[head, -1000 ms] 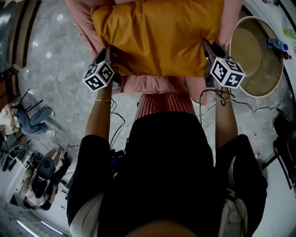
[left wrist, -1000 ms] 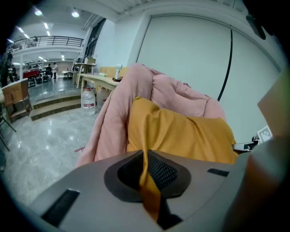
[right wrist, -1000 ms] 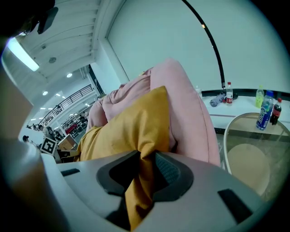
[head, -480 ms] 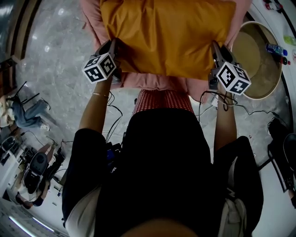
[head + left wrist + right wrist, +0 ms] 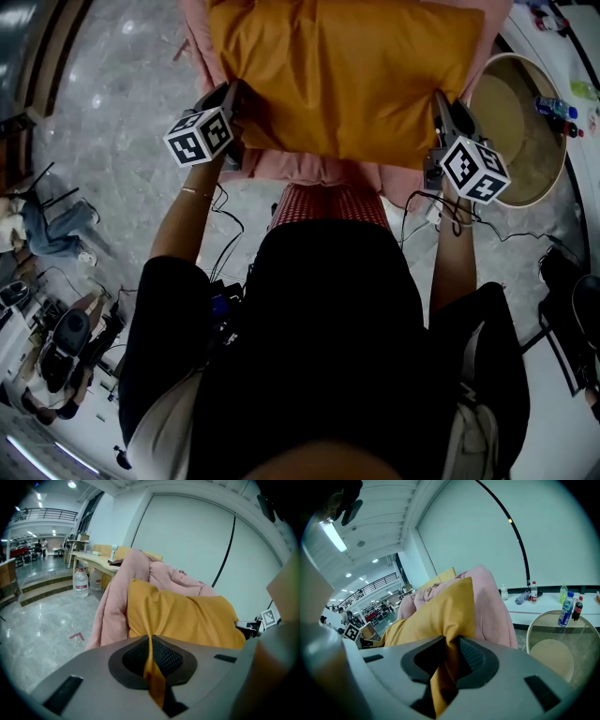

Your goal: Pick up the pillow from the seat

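The mustard-yellow pillow (image 5: 342,75) lies over a pink cushioned seat (image 5: 319,171), stretched between my two grippers. My left gripper (image 5: 232,101) is shut on a fold of the pillow's near left corner; in the left gripper view the gripper (image 5: 151,656) has a thin strip of yellow fabric (image 5: 152,677) pinched between its pads. My right gripper (image 5: 441,105) is shut on the near right corner, where in the right gripper view the gripper (image 5: 447,660) holds a thicker bunch of pillow cloth (image 5: 440,616). The pillow's far edge is out of the head view.
A round glass-topped table (image 5: 548,169) with drink bottles (image 5: 553,105) stands right of the seat. Pink seat covering (image 5: 115,597) bulges behind the pillow. Water jugs (image 5: 80,581) stand on the marble floor at left. Cables (image 5: 230,239) trail by my legs. People sit at far left (image 5: 47,234).
The pillow looks slightly larger and hides more of the pink seat. Both grippers keep their hold on its corners; the right one has drifted a little outward.
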A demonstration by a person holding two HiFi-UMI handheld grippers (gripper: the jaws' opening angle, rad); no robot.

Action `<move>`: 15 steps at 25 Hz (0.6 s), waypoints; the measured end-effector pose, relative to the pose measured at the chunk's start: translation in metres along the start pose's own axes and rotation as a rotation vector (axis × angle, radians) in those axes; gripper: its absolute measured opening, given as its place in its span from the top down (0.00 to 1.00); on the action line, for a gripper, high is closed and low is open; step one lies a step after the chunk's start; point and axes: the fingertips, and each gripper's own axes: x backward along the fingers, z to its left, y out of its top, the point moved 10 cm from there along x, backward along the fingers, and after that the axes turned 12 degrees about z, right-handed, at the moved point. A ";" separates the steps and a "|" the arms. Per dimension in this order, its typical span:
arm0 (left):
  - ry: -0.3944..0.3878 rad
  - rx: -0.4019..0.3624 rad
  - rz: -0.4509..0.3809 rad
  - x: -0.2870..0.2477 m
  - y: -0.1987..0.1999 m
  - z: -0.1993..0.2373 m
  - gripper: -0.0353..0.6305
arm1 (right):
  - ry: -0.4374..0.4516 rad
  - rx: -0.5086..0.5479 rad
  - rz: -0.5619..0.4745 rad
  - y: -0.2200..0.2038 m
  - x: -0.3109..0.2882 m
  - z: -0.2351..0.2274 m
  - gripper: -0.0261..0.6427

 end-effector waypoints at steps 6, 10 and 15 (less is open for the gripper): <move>-0.008 0.001 -0.005 0.014 0.001 0.002 0.91 | 0.004 0.019 -0.032 0.005 0.012 0.015 0.81; -0.038 0.007 -0.020 0.023 0.002 0.001 0.91 | 0.023 0.015 -0.067 0.006 0.023 0.019 0.81; -0.063 -0.079 0.002 0.041 0.010 0.003 0.91 | 0.010 0.021 -0.098 0.009 0.036 0.035 0.81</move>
